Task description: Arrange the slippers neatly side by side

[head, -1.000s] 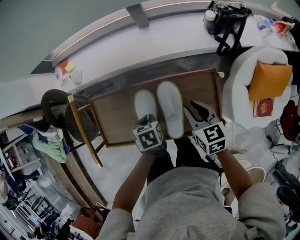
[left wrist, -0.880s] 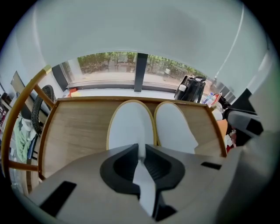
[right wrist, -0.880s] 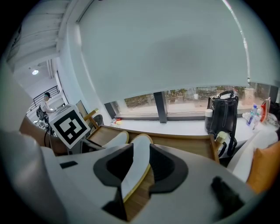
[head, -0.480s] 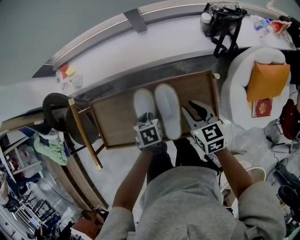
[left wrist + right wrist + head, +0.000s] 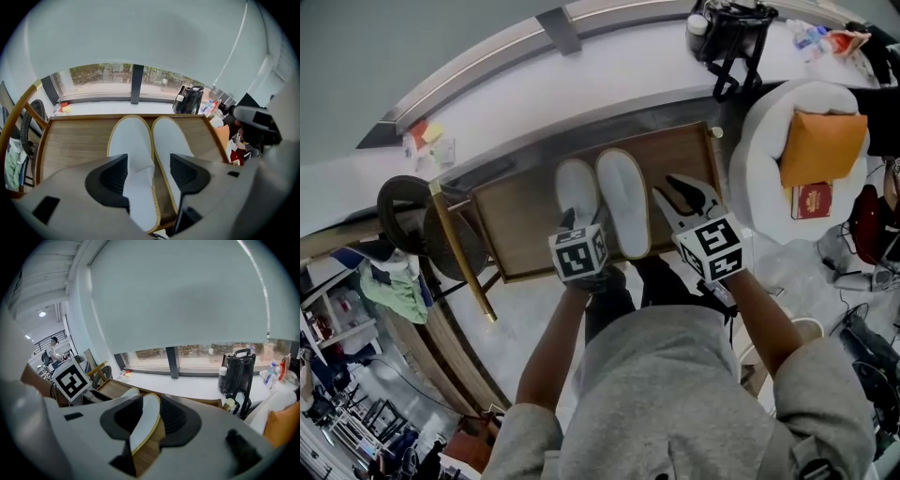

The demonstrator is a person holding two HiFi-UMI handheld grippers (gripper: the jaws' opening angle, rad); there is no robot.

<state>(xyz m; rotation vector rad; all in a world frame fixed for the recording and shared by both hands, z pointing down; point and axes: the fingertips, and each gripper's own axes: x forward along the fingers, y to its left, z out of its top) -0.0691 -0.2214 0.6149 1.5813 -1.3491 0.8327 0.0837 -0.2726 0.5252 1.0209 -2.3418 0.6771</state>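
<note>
My left hand-held gripper [image 5: 149,173] has just been opening and hangs spread over the left slipper [image 5: 576,187]. The right hand-held gripper [image 5: 149,420] is spread and empty. The left slipper lies beside the right slipper [image 5: 623,202] on the tabletop [image 5: 516,225]. If I withdraw too low, a jaw could snag a heel and skew the pair.

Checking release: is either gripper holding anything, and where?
Nothing held: left gripper has just been opening its jaws, pads off the left slipper; right gripper open, empty.
</note>
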